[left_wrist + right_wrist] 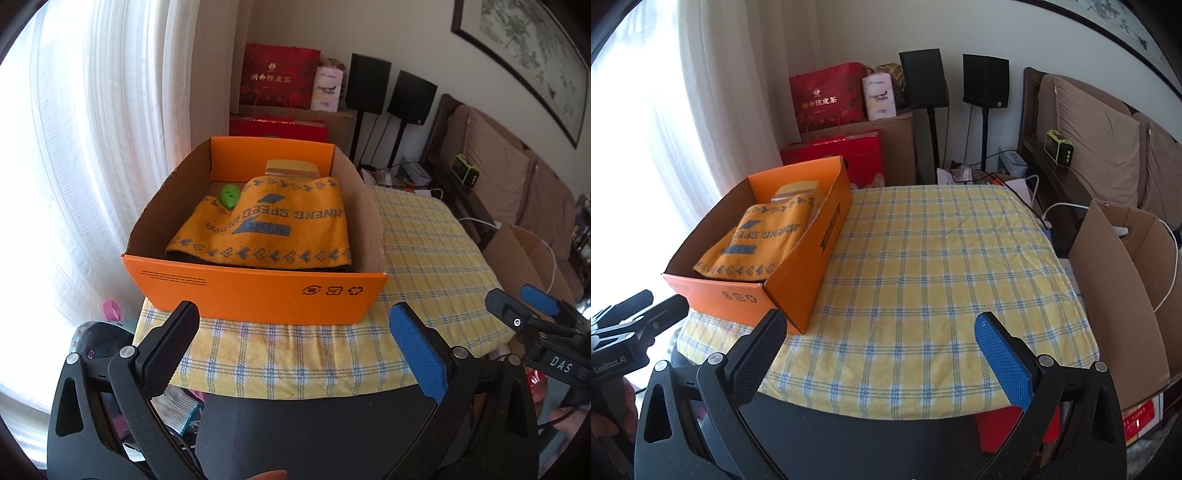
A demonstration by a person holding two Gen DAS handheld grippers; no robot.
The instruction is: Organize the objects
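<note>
An orange cardboard box point(255, 295) stands on the left part of a table with a yellow checked cloth point(424, 258). Inside lie a folded orange towel with grey letters point(266, 229), a green object point(229, 195) and a yellow-lidded container point(291, 170). My left gripper point(295, 332) is open and empty just in front of the box. My right gripper point(882, 339) is open and empty over the cloth point(942, 277), to the right of the box point(798, 273). The towel point(761, 240) shows there too.
White curtains point(92, 147) hang at the left. Red gift bags point(831, 99), a cardboard carton and two black speakers point(984, 79) stand behind the table. A brown sofa point(1108, 147) and an open cardboard box point(1119, 288) are at the right.
</note>
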